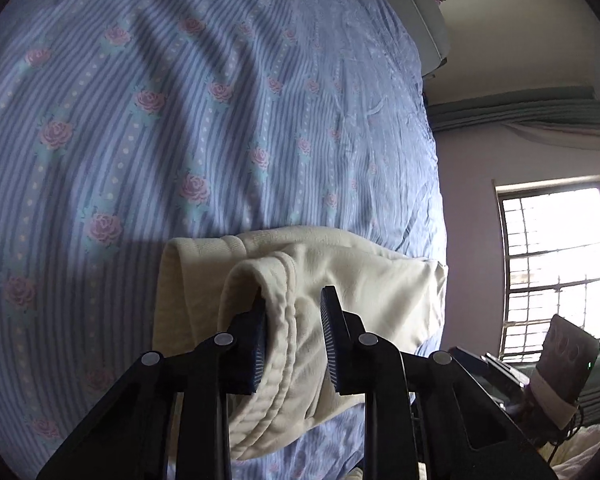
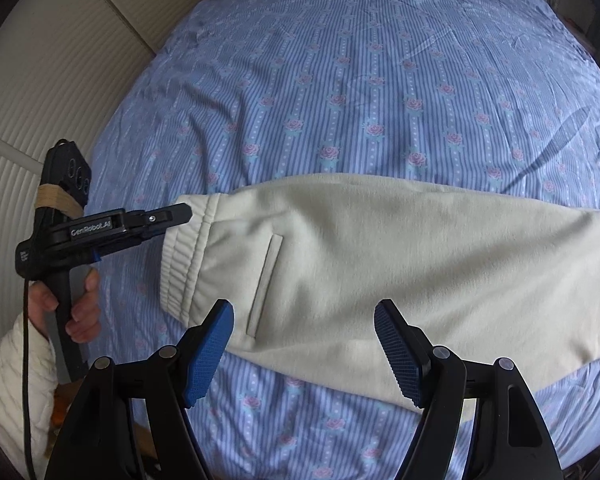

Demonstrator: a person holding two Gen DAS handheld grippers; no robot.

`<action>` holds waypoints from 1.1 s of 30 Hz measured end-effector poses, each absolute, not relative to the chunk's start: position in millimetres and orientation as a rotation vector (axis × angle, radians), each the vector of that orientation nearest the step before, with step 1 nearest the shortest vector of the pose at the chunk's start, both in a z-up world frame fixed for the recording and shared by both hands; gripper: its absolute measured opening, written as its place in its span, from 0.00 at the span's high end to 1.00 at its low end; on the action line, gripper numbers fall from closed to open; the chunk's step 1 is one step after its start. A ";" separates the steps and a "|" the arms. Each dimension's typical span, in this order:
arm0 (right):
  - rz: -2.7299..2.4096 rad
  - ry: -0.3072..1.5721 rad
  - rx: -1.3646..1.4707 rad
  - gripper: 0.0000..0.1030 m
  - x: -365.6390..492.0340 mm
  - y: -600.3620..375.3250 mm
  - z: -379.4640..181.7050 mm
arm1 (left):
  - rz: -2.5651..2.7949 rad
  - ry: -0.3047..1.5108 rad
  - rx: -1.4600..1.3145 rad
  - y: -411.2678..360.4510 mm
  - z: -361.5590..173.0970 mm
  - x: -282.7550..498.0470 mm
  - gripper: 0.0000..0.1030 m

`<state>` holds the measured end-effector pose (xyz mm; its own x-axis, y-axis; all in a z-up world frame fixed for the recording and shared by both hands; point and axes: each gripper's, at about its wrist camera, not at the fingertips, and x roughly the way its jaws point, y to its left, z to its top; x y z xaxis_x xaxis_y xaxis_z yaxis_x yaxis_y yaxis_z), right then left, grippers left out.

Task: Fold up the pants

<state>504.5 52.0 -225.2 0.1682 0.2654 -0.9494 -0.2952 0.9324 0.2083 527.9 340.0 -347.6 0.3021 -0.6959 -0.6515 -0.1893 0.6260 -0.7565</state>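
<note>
Left gripper [image 1: 294,330] clamps the pants [image 1: 364,280] waistband at the bed [image 1: 180,120] edge. Right gripper [image 2: 304,350] hovers open above them.

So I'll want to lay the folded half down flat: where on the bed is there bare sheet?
Bare bedsheet spreads beyond the pants' far long edge up to the headboard. A narrower strip lies on the near side, by the right gripper. It is crowded at the waistband, where the left gripper is at the cloth.
</note>
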 end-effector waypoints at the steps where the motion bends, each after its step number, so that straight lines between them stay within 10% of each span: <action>1: 0.399 1.342 -0.032 0.28 504.1 53.3 -224.2 | -0.393 1.270 -0.884 337.2 -354.9 533.3 0.74; 14: 0.354 1.362 -0.015 0.28 498.3 30.5 -222.9 | -0.341 0.939 -0.806 345.5 -271.4 519.1 0.92; 29: 0.317 1.319 -0.043 0.28 506.2 36.1 -221.1 | -0.210 1.211 -0.636 342.3 -323.6 532.9 0.88; 32: 0.309 1.315 -0.041 0.28 499.1 26.4 -219.5 | -0.189 1.222 -0.508 330.4 -303.9 526.7 0.69; 33: 0.307 1.314 -0.035 0.28 496.8 21.0 -219.1 | -0.124 1.215 -0.408 324.5 -294.8 523.7 0.31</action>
<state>496.8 21.0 -219.1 0.2199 0.2019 -0.9544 -0.2418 0.9591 0.1472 523.7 324.5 -294.8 0.3517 -0.3083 -0.8839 -0.1231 0.9208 -0.3701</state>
